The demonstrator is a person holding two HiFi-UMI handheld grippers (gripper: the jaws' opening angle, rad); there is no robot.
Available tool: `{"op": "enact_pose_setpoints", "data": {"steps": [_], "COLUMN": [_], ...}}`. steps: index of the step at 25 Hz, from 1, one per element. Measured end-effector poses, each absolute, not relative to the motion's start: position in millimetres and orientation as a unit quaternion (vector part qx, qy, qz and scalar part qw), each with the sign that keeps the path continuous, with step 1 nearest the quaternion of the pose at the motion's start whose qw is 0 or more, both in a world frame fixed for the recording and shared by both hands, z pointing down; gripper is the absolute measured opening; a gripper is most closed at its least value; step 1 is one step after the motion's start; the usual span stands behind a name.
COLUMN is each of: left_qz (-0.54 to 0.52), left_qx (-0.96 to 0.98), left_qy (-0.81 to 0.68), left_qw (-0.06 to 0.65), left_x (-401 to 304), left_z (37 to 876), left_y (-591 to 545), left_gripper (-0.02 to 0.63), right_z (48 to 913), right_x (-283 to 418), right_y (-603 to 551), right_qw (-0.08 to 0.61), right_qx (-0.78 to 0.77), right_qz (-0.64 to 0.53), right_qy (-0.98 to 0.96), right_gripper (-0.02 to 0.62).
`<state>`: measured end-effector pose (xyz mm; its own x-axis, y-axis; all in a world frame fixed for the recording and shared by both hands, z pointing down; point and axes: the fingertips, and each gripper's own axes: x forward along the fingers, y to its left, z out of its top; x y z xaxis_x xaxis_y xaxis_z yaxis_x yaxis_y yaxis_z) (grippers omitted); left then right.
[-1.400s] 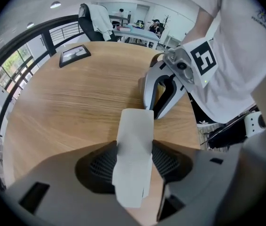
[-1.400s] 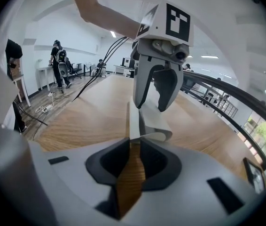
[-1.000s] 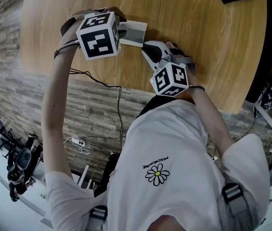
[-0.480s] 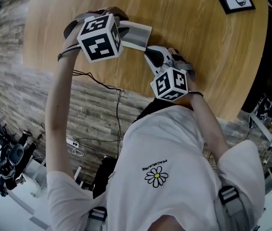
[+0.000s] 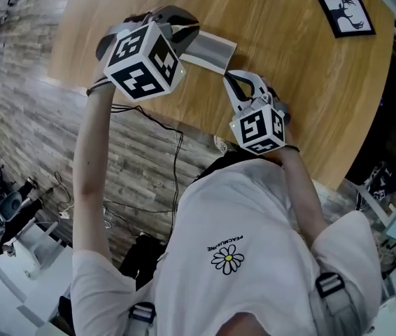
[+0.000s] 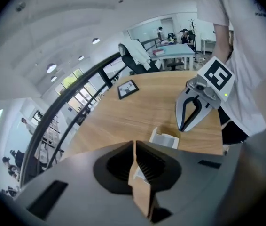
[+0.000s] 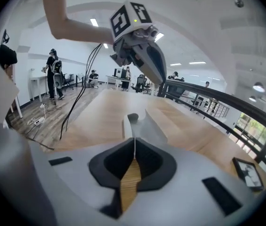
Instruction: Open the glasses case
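The grey folding glasses case (image 5: 212,47) spans the gap between my two grippers over the round wooden table (image 5: 303,68). My left gripper (image 5: 187,30) has just been closing and is shut on a thin pale flap of the case (image 6: 165,139). My right gripper (image 5: 231,75) has also just been closing and is shut on the case's near edge. In the right gripper view the case (image 7: 144,126) runs forward from the jaws, with a dark round snap on it. The left gripper (image 7: 161,83) hangs over its far end. The right gripper (image 6: 182,127) shows beside the case.
A black framed deer picture (image 5: 345,14) lies at the table's far right. A cable (image 5: 149,121) runs over the plank floor below the table's near edge. A dark railing (image 7: 217,98) stands beyond the table, with desks and people in the background.
Both grippers have risen towards the head camera, the left one more and tilted. Both have shut on the case, which has come up with them.
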<state>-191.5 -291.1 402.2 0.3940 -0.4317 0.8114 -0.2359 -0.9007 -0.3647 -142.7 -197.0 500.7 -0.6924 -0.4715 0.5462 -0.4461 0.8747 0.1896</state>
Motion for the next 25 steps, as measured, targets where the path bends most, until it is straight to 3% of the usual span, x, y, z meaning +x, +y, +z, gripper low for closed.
{"op": "enact_pose_setpoints", "data": {"steps": [5,12,18,25], "left_qz": [-0.402,-0.270,-0.042,0.048], "left_qx": [-0.847,-0.801,-0.706,-0.588], "left_qy": [0.319,0.499,0.696,0.796], "left_qw": [0.139,0.193,0.124,0.134], "left_x": [-191.0,-219.4,-273.3,-306.0], "left_z": [337.4,231.5,178.6,174.1], "left_y": [-264.8,-203.9,-122.0,-33.6], "left_gripper": [0.017,0.015,0.015,0.015], "right_z": [441.4,318.7,254.1,209.5], "right_x": [-147.1,-154.9,-157.8,-185.6], "right_y": [-195.0,-180.2,-149.6,-110.4], "right_qw": [0.217,0.025,-0.023,-0.042], "right_qx": [0.282,0.301,0.305,0.277], "right_qz": [-0.016,0.021,-0.024,-0.081], "right_qy": [-0.935,-0.953,-0.952,-0.956], "right_gripper": [0.009,0.008,0.008,0.008]}}
